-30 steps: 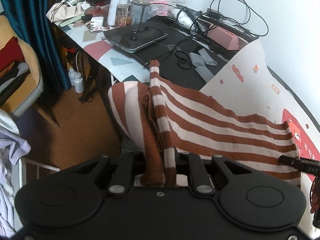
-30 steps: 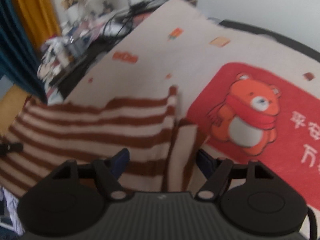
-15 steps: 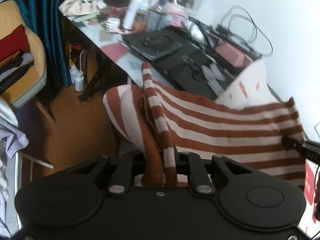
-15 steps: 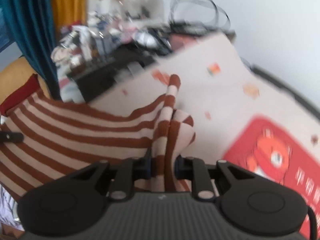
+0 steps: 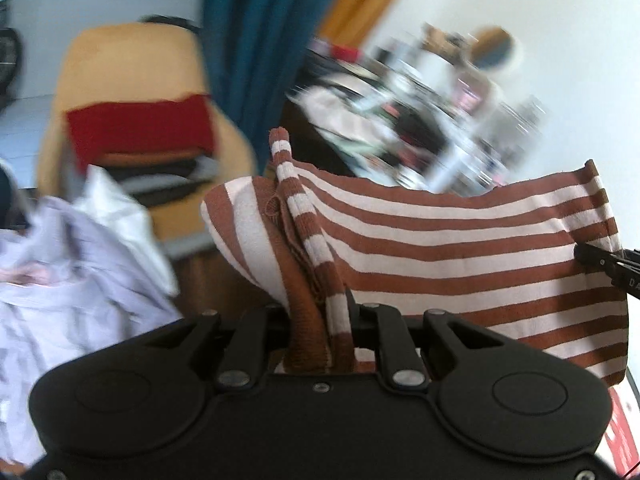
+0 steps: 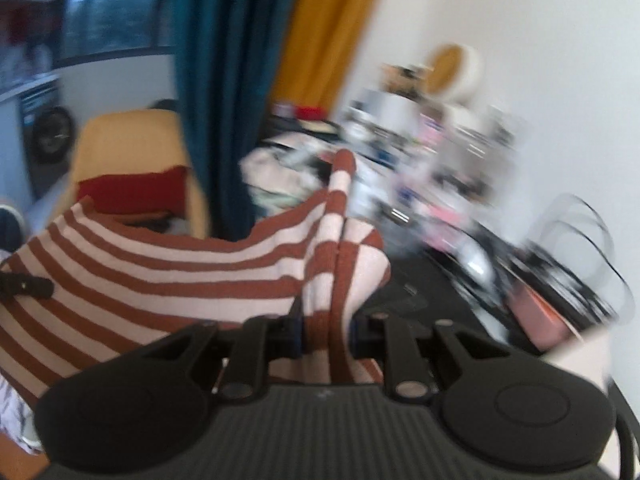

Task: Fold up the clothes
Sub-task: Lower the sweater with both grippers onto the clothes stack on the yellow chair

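Observation:
A brown-and-white striped garment (image 5: 460, 248) hangs stretched in the air between my two grippers. My left gripper (image 5: 320, 320) is shut on a bunched corner of it. My right gripper (image 6: 326, 328) is shut on the opposite bunched corner of the striped garment (image 6: 160, 272). The right gripper's finger shows at the right edge of the left wrist view (image 5: 600, 258), and the left one at the left edge of the right wrist view (image 6: 24, 286). Both views are blurred by motion.
A yellow chair (image 5: 132, 80) holds a stack of red and dark clothes (image 5: 140, 132). Pale lilac clothing (image 5: 68, 248) lies at the lower left. A teal curtain (image 6: 224, 80) hangs behind. A cluttered desk (image 6: 460, 184) stands by the white wall.
Both grippers have lifted the striped garment off the bear-print surface and tilted upward. The right gripper closed on its corner one second ago and still holds it.

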Demonstrator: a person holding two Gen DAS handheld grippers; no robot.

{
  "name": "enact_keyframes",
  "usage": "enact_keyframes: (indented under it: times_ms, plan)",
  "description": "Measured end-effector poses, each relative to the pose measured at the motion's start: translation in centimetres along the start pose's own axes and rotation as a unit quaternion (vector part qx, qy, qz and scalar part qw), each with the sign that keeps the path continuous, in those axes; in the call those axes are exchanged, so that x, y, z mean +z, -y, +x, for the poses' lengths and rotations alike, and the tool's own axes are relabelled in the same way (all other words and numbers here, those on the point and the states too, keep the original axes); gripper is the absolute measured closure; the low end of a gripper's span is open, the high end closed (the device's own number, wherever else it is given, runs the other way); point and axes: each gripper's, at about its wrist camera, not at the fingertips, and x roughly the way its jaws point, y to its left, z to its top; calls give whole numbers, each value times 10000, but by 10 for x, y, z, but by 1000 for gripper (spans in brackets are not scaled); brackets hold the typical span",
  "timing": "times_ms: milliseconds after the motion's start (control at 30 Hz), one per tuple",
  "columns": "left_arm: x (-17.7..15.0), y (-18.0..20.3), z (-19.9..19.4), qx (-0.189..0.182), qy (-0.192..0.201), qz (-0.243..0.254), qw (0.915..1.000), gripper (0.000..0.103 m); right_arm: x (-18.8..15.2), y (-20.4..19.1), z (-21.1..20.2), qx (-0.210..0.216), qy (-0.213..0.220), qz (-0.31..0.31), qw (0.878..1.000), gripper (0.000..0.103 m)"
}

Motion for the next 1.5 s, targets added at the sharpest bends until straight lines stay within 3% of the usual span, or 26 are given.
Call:
enact_keyframes:
  times_ms: [267, 500, 767, 1100, 1267, 1500]
  plan:
    - [37, -98, -19, 869, 359, -720, 9930, 88, 71, -95, 91, 967, 128, -538, 9938, 84]
    - [78, -158, 12, 1495, 472, -1155, 9809, 88, 124, -157, 199, 1665, 121, -931, 9816, 84]
    - [175, -223, 122, 2243, 288, -1662, 9598, 88, 199, -202, 370, 2457, -43, -1089, 9632, 84]
    - [302, -314, 252, 2824, 295, -1506, 9469, 88, 301, -273, 578, 2898, -19, -1498, 9453, 84]
    - [340, -348, 307, 3018, 320, -1272, 9443, 88, 325, -303, 663, 2896, -34, -1361, 9474, 84]
    - [332, -397, 368, 3170, 116, -1354, 9387, 87, 313, -335, 745, 2786, -227, -1353, 9506, 84]
